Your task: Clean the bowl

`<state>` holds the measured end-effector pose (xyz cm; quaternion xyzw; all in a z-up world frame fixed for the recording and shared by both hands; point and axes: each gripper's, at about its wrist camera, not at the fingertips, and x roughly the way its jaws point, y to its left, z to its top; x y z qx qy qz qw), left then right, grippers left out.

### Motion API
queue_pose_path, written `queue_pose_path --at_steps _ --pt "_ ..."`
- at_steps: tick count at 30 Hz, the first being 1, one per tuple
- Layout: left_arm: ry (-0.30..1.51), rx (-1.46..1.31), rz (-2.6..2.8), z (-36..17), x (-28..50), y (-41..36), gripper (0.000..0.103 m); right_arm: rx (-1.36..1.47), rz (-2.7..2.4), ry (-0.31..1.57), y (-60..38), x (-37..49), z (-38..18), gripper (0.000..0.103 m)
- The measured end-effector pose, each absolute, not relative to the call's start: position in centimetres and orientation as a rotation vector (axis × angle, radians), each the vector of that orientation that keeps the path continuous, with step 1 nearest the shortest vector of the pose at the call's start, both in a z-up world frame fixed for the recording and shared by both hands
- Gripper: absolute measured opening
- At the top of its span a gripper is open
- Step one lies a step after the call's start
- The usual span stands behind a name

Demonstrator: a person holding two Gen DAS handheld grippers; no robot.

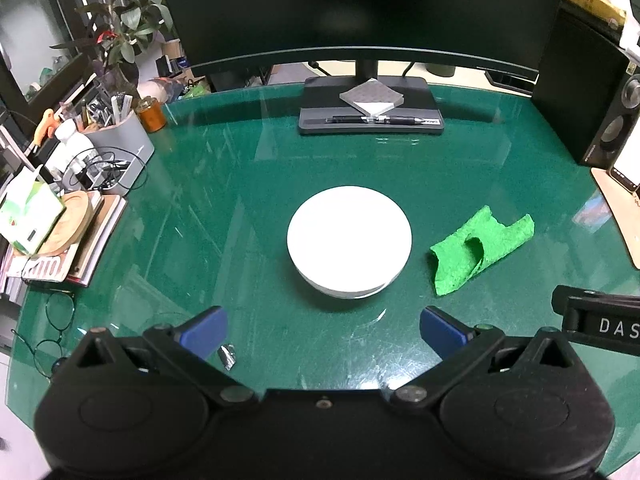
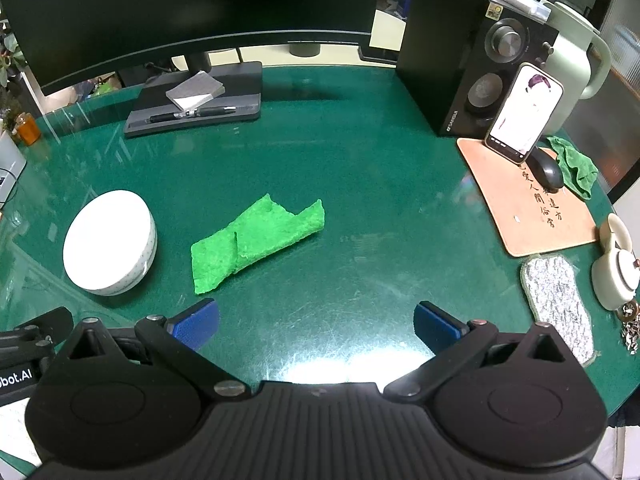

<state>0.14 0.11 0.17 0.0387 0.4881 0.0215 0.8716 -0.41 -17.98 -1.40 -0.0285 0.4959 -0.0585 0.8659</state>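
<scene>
Hovering wide open and empty, the left gripper (image 1: 323, 330) faces the white bowl (image 1: 349, 240) on the green desk (image 1: 224, 208); the right gripper (image 2: 316, 326), equally wide, sits near the green cloth (image 2: 256, 236). Nothing is grasped; next, probably pinch the cloth.

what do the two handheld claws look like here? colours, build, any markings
Both match. Left claw and right claw: matte black bodies with two round housings, black linkage arms on silver pivot screws, and blue finger pads with a fine texture. The right claw's body is ribbed across its middle. White lettering shows on each claw's side as seen from the other's camera, partly cropped. No cables, hands or sleeves visible.
</scene>
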Motion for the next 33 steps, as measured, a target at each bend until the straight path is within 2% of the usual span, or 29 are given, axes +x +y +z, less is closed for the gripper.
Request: queue_pose_path --at_steps 23,26,28,30,33 --pt "0.993 0.057 0.073 1.0 -0.7 0.7 0.103 -0.059 -0.1 1.048 -17.7 -0.5 -1.6 0.103" --pt "0.843 -0.098 0.072 6.7 -0.7 2.9 0.1 -0.1 -0.11 1.057 -17.2 -0.4 -1.2 0.103" --pt "0.626 -0.24 0.008 12.8 -1.5 4.2 0.103 -0.136 -0.124 1.064 -16.7 -0.4 -0.7 0.103" --pt "0.441 -0.289 -0.111 18.4 -2.4 3.5 0.103 -0.163 -0.126 1.063 -15.4 -0.3 -0.1 0.103" --pt "0.313 -0.283 -0.359 22.5 -0.3 0.1 0.103 -0.191 -0.078 1.041 -13.7 -0.5 1.1 0.103"
